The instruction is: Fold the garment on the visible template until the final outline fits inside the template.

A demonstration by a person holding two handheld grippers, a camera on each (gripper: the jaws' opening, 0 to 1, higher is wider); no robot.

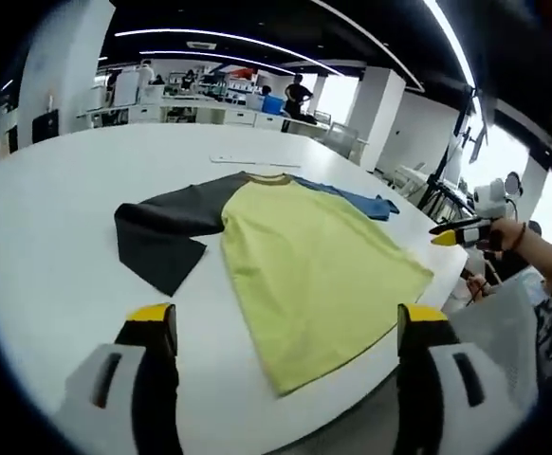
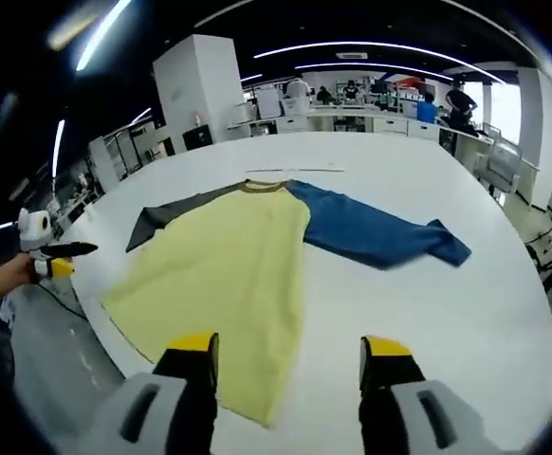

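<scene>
Left gripper view: a white counter (image 1: 58, 246) carries the shirt (image 1: 314, 265), spread flat with a yellow body, a dark sleeve (image 1: 167, 232) to the left and a blue sleeve (image 1: 357, 199) at the far right. The left tool (image 1: 290, 327) stands wide and empty near the shirt's hem. The right tool (image 1: 461, 230) shows at the right edge. Desks (image 1: 200, 104) line the far room.

Right gripper view: the right tool (image 2: 290, 360) is wide and empty over the near hem. The left tool (image 2: 53, 256) hangs off the counter's left edge; I cannot tell its gap. Ceiling lights (image 2: 371, 47) run overhead.
</scene>
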